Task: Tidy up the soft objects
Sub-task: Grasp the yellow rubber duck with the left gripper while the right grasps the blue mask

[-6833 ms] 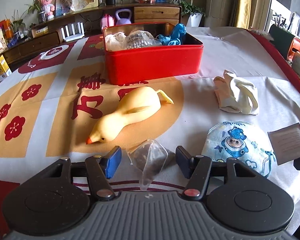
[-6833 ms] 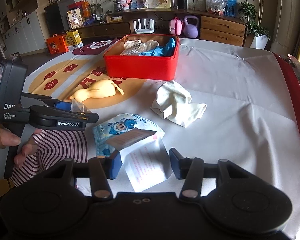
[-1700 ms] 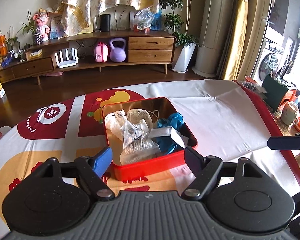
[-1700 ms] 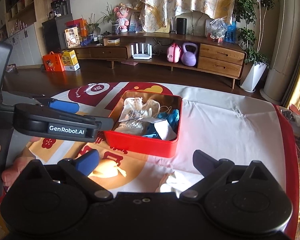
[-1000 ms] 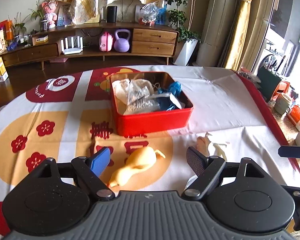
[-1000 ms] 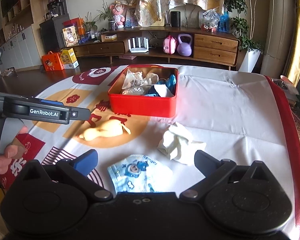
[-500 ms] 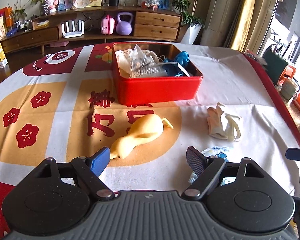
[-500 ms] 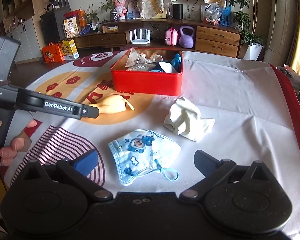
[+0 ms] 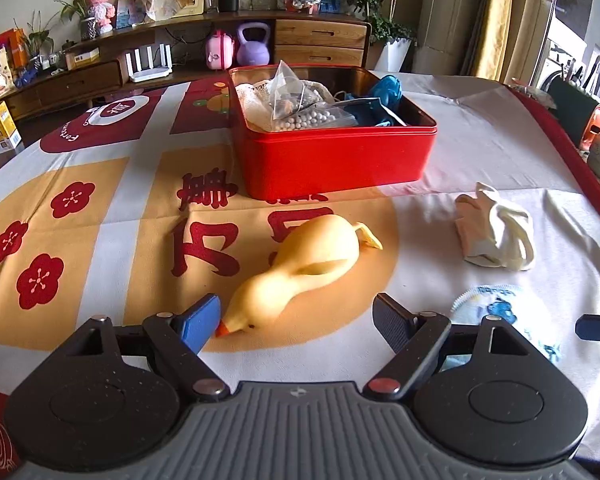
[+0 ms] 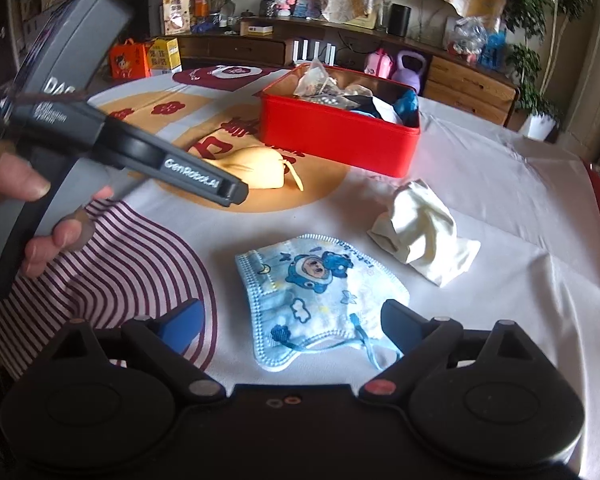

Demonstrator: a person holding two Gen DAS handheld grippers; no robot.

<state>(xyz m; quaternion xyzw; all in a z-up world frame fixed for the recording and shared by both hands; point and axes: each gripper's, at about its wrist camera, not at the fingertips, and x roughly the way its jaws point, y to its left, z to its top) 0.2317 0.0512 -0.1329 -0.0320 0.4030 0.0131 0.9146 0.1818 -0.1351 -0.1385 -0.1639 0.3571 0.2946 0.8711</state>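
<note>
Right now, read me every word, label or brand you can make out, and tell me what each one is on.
"GenRobot.AI": on the side of the dark grey handheld left claw.
"DAS": partly cut off, on that device's grey upright body; the small print below it is too blurred.
Large red Chinese characters: on the patterned tablecloth; I cannot read them reliably.
Lettering on the blue cartoon face mask: too small.

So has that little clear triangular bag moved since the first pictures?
Yes. The clear triangular bag lay on the tablecloth near the yellow duck; now it sits inside the red tin.
</note>
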